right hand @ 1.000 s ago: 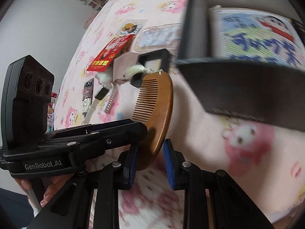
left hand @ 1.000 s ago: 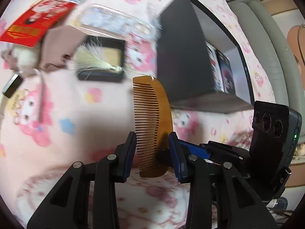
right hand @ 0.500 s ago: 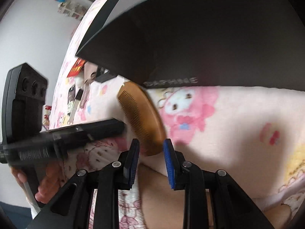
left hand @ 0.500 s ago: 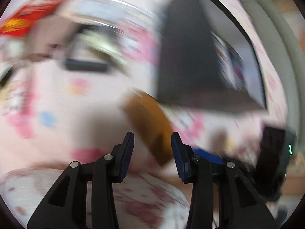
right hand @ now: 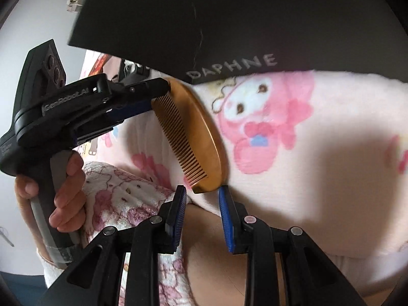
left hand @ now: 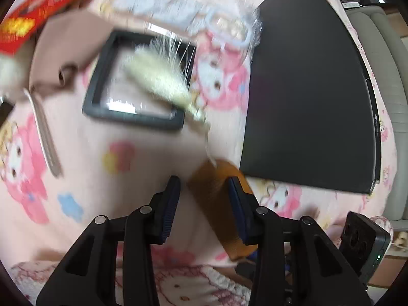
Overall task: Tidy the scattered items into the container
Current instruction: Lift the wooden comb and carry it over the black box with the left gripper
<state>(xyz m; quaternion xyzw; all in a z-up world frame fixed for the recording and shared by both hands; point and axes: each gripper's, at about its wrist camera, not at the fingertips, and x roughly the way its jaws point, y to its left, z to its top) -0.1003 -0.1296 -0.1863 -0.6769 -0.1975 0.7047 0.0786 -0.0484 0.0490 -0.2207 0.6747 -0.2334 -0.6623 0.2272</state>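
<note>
Pink cartoon-print blanket (right hand: 318,153) carries the wooden comb (right hand: 193,132) near the black box (right hand: 229,20); left hand-held gripper (left hand: 204,199) and right hand-held gripper (right hand: 202,209) both spread, neither pinching it.

soft, even daylight fills both fisheye views, whose edges bend and darken. the left wrist view is motion-blurred; the right is sharper, with a broad soft shadow on the pink blanket (right hand: 331,132).

Amber-brown comb (right hand: 190,130), black container (left hand: 308,97) lettered grey, pink cartoon-print blanket (right hand: 318,132), red packet (left hand: 38,17), blue-padded gripper fingers (right hand: 227,219).
</note>
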